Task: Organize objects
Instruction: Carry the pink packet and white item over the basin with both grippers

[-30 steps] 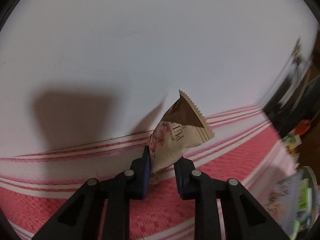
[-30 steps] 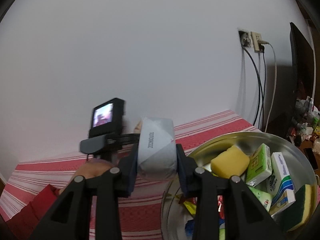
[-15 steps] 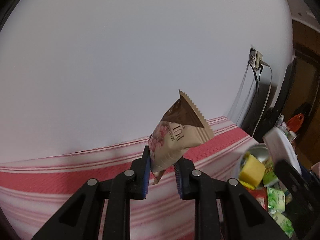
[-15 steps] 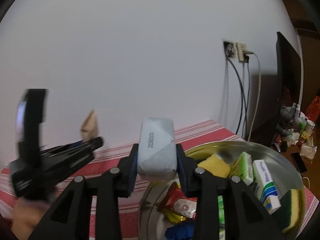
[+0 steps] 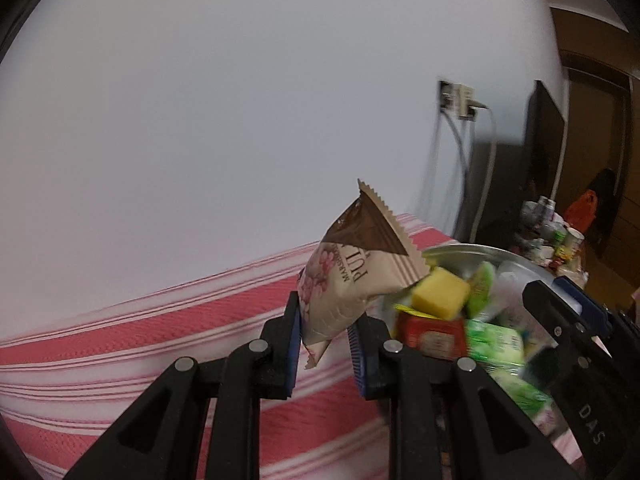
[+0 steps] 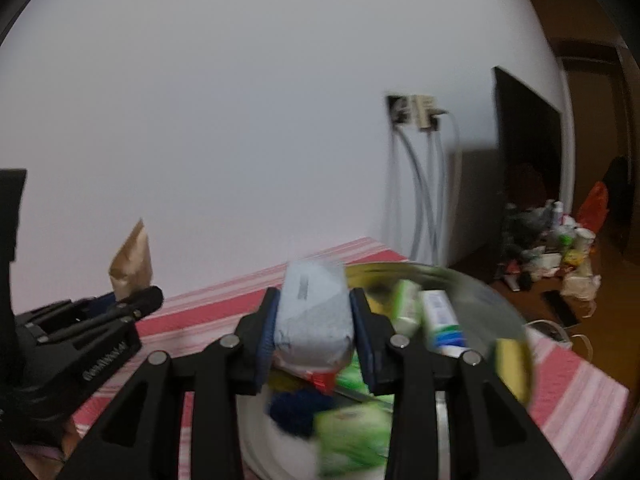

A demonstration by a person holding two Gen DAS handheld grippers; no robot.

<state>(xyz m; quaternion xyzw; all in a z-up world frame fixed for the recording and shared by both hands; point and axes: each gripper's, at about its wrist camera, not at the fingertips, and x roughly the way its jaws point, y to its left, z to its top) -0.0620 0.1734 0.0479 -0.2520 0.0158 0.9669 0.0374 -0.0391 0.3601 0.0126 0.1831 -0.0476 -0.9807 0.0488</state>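
My left gripper is shut on a beige and brown snack packet and holds it up above the red striped cloth, just left of a metal bowl. My right gripper is shut on a pale grey wrapped packet over the bowl. The bowl holds several items: a yellow sponge, green packets, a red packet. The left gripper with its snack packet shows at the left of the right wrist view.
A white wall stands behind the table, with a socket and cables at the right. A dark screen and floor clutter lie beyond the table's right end.
Both grippers have swung to the right with their packets. The bowl has come into the left wrist view, and the right gripper now sits over the bowl.
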